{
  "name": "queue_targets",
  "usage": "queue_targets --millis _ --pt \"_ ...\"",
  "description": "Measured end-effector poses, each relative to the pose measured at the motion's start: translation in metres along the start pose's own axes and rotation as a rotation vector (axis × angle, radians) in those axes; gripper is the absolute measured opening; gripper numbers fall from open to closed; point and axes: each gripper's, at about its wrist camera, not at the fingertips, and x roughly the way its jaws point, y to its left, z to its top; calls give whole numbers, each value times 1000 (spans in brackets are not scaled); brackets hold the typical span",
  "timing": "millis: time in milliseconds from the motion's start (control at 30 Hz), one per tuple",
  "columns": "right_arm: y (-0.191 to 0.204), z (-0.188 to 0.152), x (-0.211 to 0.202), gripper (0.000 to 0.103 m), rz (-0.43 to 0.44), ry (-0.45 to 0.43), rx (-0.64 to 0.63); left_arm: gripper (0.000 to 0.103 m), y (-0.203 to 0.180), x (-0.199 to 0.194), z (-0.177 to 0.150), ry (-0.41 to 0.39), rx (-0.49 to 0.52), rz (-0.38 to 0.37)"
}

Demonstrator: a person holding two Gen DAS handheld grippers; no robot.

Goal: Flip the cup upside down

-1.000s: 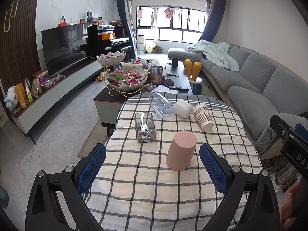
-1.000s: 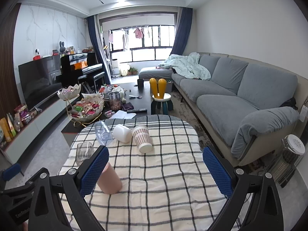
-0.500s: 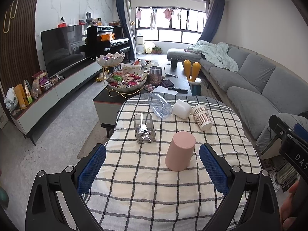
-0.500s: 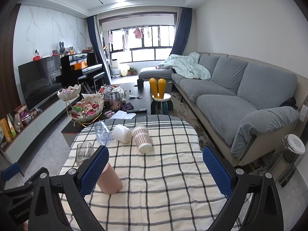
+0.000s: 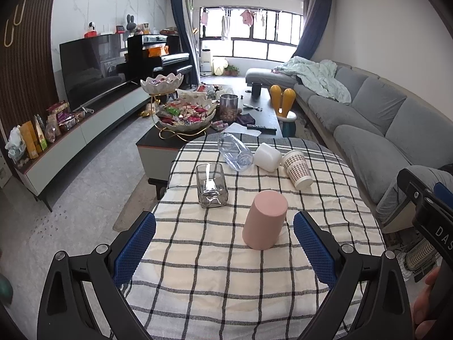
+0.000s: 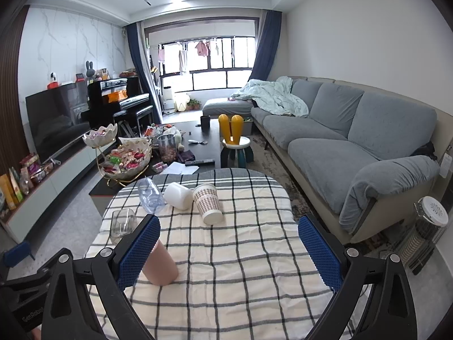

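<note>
A pink cup (image 5: pixel 264 220) stands upside down on the checked tablecloth (image 5: pixel 212 269), just ahead of my left gripper (image 5: pixel 223 243), nearer its right finger. The left gripper is open and empty. In the right wrist view the pink cup (image 6: pixel 161 266) sits behind the left finger (image 6: pixel 138 250) of my right gripper (image 6: pixel 228 250), which is open and empty above the cloth (image 6: pixel 240 255).
A square clear glass (image 5: pixel 211 185) stands upright at mid-left. A clear plastic cup (image 5: pixel 235 151), a white cup (image 5: pixel 267 157) and a patterned paper cup (image 5: pixel 297 167) lie on their sides at the far edge. A coffee table with snacks (image 5: pixel 184 113) and a grey sofa (image 5: pixel 368 119) lie beyond.
</note>
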Motion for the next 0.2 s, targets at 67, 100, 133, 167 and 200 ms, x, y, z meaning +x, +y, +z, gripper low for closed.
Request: queue_targets --millis 67,100,133,167,200 --pt "0 -1 0 98 -1 1 3 101 -1 0 0 -5 2 3" --pt "0 0 0 98 -1 0 0 102 -1 0 0 -6 4 5" --pt "-1 -1 0 98 -1 0 0 103 -1 0 0 -7 5 6" --pt "-1 -1 0 98 0 0 1 103 -1 0 0 -6 4 5" --pt "-1 -1 0 98 1 1 2 103 -1 0 0 -5 1 3"
